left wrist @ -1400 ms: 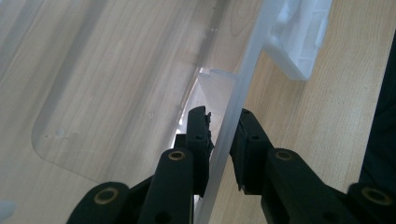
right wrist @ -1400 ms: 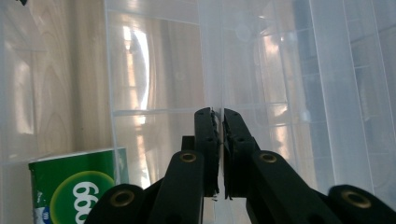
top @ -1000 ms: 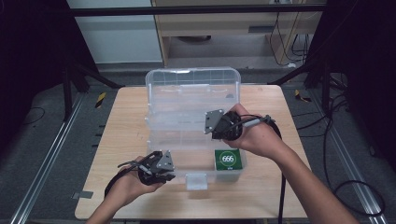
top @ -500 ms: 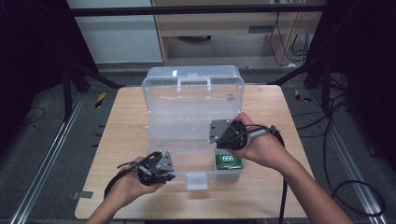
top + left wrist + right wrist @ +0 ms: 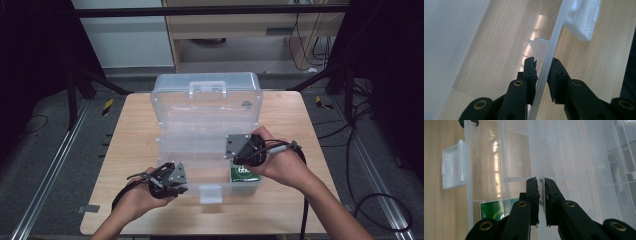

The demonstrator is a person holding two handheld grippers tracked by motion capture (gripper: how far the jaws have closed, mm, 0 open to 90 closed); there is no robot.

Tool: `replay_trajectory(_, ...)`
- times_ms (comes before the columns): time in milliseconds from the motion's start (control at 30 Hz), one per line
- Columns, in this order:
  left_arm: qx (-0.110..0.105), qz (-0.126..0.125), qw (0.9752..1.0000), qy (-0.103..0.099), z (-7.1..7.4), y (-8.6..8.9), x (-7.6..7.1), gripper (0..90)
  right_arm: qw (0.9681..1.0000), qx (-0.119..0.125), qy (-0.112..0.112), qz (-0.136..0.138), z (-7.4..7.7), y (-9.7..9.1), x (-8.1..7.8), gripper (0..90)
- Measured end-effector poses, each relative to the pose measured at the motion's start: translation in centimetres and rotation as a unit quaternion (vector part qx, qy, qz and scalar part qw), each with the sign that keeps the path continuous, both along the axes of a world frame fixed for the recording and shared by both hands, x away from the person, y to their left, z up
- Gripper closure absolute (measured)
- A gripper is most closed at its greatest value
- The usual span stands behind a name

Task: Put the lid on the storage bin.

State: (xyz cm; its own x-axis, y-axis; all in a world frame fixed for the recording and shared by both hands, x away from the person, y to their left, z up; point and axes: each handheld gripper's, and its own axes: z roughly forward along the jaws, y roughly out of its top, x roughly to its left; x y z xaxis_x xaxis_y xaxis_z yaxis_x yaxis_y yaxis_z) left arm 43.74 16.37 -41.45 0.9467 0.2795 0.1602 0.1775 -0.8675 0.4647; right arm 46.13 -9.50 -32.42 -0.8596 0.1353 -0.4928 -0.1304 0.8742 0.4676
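A clear plastic box (image 5: 207,145) is being held open on a wooden table (image 5: 130,150), its front wall being pinched between the jaws of the left gripper (image 5: 541,75) near the white latch (image 5: 584,20), with bare tabletop lying open on either side. An inner clear tray edge (image 5: 541,157) is being clamped by the right gripper (image 5: 541,200). A green packet (image 5: 243,172) is being kept in the box's front right corner; grey floor is surrounding the table.

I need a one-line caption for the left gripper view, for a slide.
Left gripper jaws close on the thin front wall of a clear plastic box, its latch ahead, above a wooden table.
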Motion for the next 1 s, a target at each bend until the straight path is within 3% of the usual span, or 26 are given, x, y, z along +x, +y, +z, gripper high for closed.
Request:
replay_trajectory(67, -0.004, 0.011, 0.9999, 0.007, -0.1, 0.0, -0.2, 76.9, 1.0000, 0.000, -0.001, 0.001, -0.1, 0.0, -0.2, 83.1)
replay_trajectory(467, 0.002, 0.006, 0.9999, -0.010, 0.0, -0.1, -0.3, 75.7, 1.0000, -0.007, -0.005, 0.003, -0.5, 0.0, -0.8, 82.3)
replay_trajectory(533, -0.027, 0.011, 0.9995, -0.012, 0.3, 0.1, -0.5, 64.1, 1.0000, -0.006, -0.005, 0.003, -0.5, -0.1, -0.8, 82.2)
replay_trajectory(567, -0.046, 0.012, 0.9988, -0.007, 0.5, 0.3, -0.7, 62.5, 1.0000, -0.007, -0.005, 0.003, -0.4, -0.1, -0.7, 82.1)
replay_trajectory(667, -0.073, 0.020, 0.9969, -0.020, 1.9, 0.9, -1.5, 55.9, 0.9999, -0.008, -0.006, 0.004, -0.5, -0.2, -0.8, 82.0)
replay_trajectory(733, -0.098, 0.027, 0.9946, -0.020, 2.9, 1.5, -2.1, 51.1, 1.0000, -0.007, -0.005, 0.004, -0.5, -0.2, -0.8, 81.9)
replay_trajectory(833, -0.138, 0.027, 0.9899, -0.013, 4.3, 2.6, -2.9, 52.0, 1.0000, -0.003, -0.007, 0.003, -0.5, -0.3, -0.8, 81.8)
replay_trajectory(900, -0.175, 0.037, 0.9839, -0.003, 5.1, 3.5, -3.2, 57.6, 0.9999, -0.002, -0.010, 0.003, -0.6, -0.3, -0.9, 81.8)
replay_trajectory(967, -0.212, 0.058, 0.9755, 0.008, 5.9, 4.6, -3.2, 62.8, 0.9999, -0.004, -0.011, 0.001, -0.6, -0.2, -1.0, 81.7)
replay_trajectory(1000, -0.223, 0.067, 0.9726, 0.013, 6.3, 5.2, -3.1, 68.1, 0.9999, -0.004, -0.011, 0.001, -0.6, -0.3, -1.0, 81.6)
